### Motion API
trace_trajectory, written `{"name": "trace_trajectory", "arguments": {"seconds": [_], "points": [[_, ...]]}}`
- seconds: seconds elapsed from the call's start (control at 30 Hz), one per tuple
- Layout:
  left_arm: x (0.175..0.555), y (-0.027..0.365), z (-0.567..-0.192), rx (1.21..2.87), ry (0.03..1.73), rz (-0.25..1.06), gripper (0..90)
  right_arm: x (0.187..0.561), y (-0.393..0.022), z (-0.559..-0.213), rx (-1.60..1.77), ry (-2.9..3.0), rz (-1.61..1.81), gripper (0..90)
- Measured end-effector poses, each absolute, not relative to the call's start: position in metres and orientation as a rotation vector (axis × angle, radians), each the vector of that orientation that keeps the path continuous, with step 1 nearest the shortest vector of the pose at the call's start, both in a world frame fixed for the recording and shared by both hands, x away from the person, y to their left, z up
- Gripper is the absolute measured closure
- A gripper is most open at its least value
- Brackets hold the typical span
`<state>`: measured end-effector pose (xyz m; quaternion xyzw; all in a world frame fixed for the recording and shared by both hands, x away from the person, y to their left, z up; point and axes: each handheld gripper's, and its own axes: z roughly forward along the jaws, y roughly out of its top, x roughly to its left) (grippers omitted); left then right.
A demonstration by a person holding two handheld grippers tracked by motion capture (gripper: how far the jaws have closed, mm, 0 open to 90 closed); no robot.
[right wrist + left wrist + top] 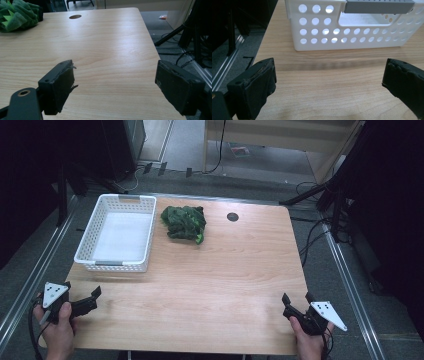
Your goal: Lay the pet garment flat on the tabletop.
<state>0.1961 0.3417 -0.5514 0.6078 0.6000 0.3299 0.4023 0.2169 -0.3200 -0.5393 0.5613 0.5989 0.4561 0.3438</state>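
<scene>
I hold my left hand-held gripper (pixel 89 301) at the near left corner of the table (pixel 225 285), jaws spread wide with nothing between them. My right hand-held gripper (pixel 296 303) sits at the near right corner, also open and empty. In the left gripper view the basket (pixel 352 37) stands just ahead of my jaws, its perforated near wall facing me. In the right gripper view my jaws look across bare wood toward the cloth (pixel 17 15) far off toward the far edge.

The basket (pixel 120 232) sits along the left edge, toward the far left corner, and looks empty. The green cloth (pixel 185 222) lies crumpled just beside the basket's right wall, near the far edge; I cannot tell whether they touch. A dark round hole (pixel 232 216) in the table is to its right.

I judge this to be the very start: nothing picked up, both hands parked near me. The work seems to be getting the cloth into the basket. Next I would reach one gripper forward across the table, come down over the heap with jaws wide, and pinch a thick fold so the whole bundle lifts rather than unravelling.
</scene>
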Motion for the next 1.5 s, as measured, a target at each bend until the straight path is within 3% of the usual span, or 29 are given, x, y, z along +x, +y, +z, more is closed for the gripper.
{"name": "trace_trajectory", "arguments": {"seconds": [0.6, 0.8, 1.07, 1.3, 1.5], "points": [[0.197, 0.342, -0.551, 1.544, 1.527, 0.824, 0.0, 0.246, -0.265, -0.494, 1.268, 1.769, 1.135, 16.4], [0.197, 0.344, -0.552, 1.526, 1.525, 0.809, 0.0, 0.264, -0.230, -0.479, 1.191, 1.842, 1.178, 16.3], [0.197, 0.340, -0.551, 1.559, 1.510, 0.828, 0.0, 0.304, -0.155, -0.466, 1.067, 1.982, 1.216, 16.0], [0.197, 0.341, -0.551, 1.554, 1.509, 0.820, 0.0, 0.338, -0.101, -0.455, 1.026, 2.065, 1.219, 12.0], [0.197, 0.341, -0.551, 1.557, 1.510, 0.820, 0.0, 0.370, -0.067, -0.451, 1.016, 2.103, 1.231, 1.8]]}}
